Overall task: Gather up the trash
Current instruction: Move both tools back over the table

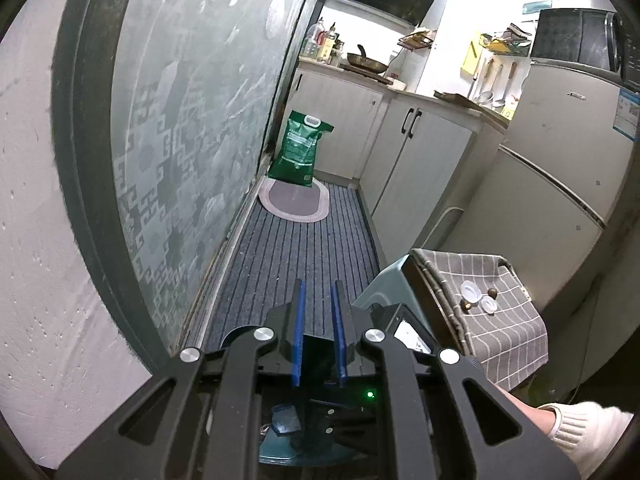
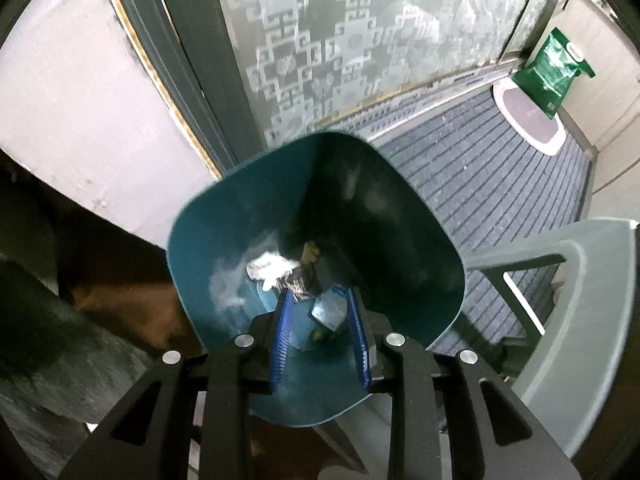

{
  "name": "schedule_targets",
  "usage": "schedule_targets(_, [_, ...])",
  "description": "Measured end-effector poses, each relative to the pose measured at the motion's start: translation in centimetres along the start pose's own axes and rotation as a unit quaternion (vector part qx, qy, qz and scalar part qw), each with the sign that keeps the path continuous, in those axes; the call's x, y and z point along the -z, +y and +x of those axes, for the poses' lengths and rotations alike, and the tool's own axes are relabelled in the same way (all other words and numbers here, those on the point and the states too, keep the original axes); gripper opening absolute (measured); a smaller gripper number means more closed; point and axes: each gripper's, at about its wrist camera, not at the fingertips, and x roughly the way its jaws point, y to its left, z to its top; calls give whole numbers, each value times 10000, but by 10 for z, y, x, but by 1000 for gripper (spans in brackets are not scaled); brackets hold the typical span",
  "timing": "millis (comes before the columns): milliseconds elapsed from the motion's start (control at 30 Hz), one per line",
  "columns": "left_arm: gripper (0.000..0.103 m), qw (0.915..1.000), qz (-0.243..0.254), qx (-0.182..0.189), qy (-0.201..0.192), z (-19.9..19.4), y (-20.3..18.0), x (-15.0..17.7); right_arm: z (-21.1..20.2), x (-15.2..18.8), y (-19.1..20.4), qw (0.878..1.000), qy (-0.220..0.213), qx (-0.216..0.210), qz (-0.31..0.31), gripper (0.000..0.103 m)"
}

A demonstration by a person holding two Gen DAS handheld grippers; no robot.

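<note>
Blue-padded tongs come first: the right gripper (image 2: 318, 334) hangs directly over the mouth of the teal bin (image 2: 404, 184), its jaws spread apart with nothing between them, which suggests it has let something fall in or is about to reach in. Down in the bin lies the trash (image 2: 272, 270): crumpled white paper, a dark wrapper and a pale blue packet at about 12 o'clock from the pads. The left gripper (image 1: 318, 330) points along the floor, jaws parted a little and holding nothing; I judge it is simply kept out of the way while the right one works.

Outward from the left gripper, at 2 o'clock, a small stand draped in a grey checked cloth (image 1: 496, 304) carries two clear round lids (image 1: 478, 298) and a couple of small brown bits; whether those count as trash I cannot tell. A grey plastic stool (image 2: 576, 280) sits just beside the bin at 3 o'clock in the right view.

Underfoot is a striped grey carpet (image 1: 304, 248), with an oval mat (image 1: 294, 200) and a green sack (image 1: 302, 148) at 12 o'clock. A frosted patterned glass door (image 1: 188, 120) runs along 10 o'clock, kitchen cabinets (image 1: 416, 160) and a fridge (image 1: 560, 140) at 1 to 2 o'clock
</note>
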Motion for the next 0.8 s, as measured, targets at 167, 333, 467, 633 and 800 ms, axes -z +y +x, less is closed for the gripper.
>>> schedule_targets(167, [14, 9999, 65, 52, -67, -1, -11, -4, -34, -5, -7, 9988, -485, -47, 86, 24])
schedule_targets(333, [15, 9998, 113, 117, -135, 0, -22, -8, -80, -6, -25, 9928, -1155, -75, 297, 24])
schedule_targets(467, [17, 9996, 186, 158, -141, 5, -35, -11, -107, 0, -43, 9869, -1539, -40, 484, 24])
schedule_targets(633, [21, 9991, 327, 246, -143, 13, -56, -13, -133, 14, -66, 9802, -1848, 79, 706, 24])
schedule_targets(800, [26, 9981, 496, 348, -127, 23, -79, -13, -152, 35, -89, 9750, -2018, 242, 900, 24])
